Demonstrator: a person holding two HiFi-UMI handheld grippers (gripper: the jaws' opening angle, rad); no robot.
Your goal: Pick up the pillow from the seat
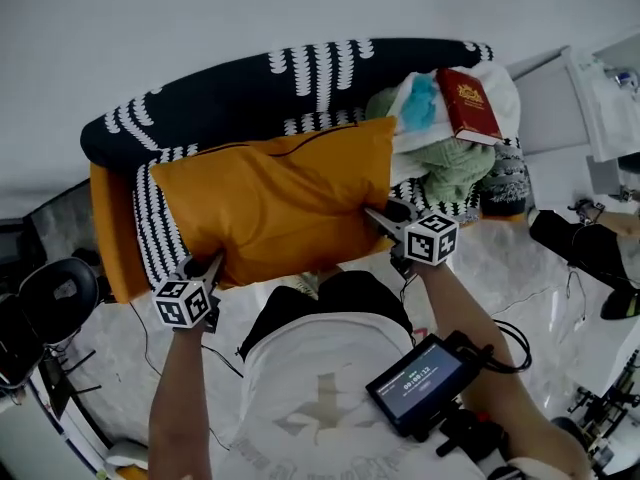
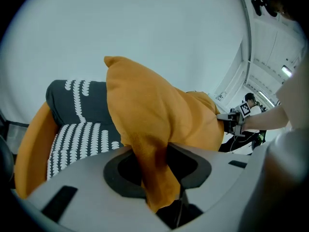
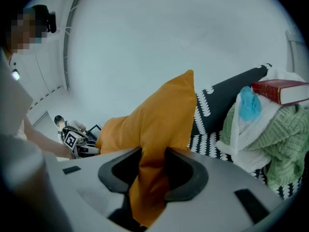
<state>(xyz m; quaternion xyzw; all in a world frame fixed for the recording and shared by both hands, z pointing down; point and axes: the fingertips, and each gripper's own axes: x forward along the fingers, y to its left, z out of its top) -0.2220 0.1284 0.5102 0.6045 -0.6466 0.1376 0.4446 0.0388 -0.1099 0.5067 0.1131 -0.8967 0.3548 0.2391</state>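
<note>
An orange pillow [image 1: 280, 203] lies across the black-and-white patterned seat [image 1: 160, 228] with its orange frame. My left gripper [image 1: 208, 265] is shut on the pillow's near left corner; in the left gripper view that pillow corner [image 2: 154, 124] is pinched between the dark pads of the left gripper [image 2: 155, 161]. My right gripper [image 1: 380, 218] holds the near right corner. The right gripper view shows the pillow fabric [image 3: 164, 115] squeezed between the pads of the right gripper [image 3: 153, 170]. The pillow stretches between both grippers.
On the seat's right end sits a pile of clothes, with a green knit [image 1: 452, 166], white and blue cloth, and a red book [image 1: 470, 103] on top. A black office chair [image 1: 55, 293] stands at left, a white table [image 1: 585, 88] at right.
</note>
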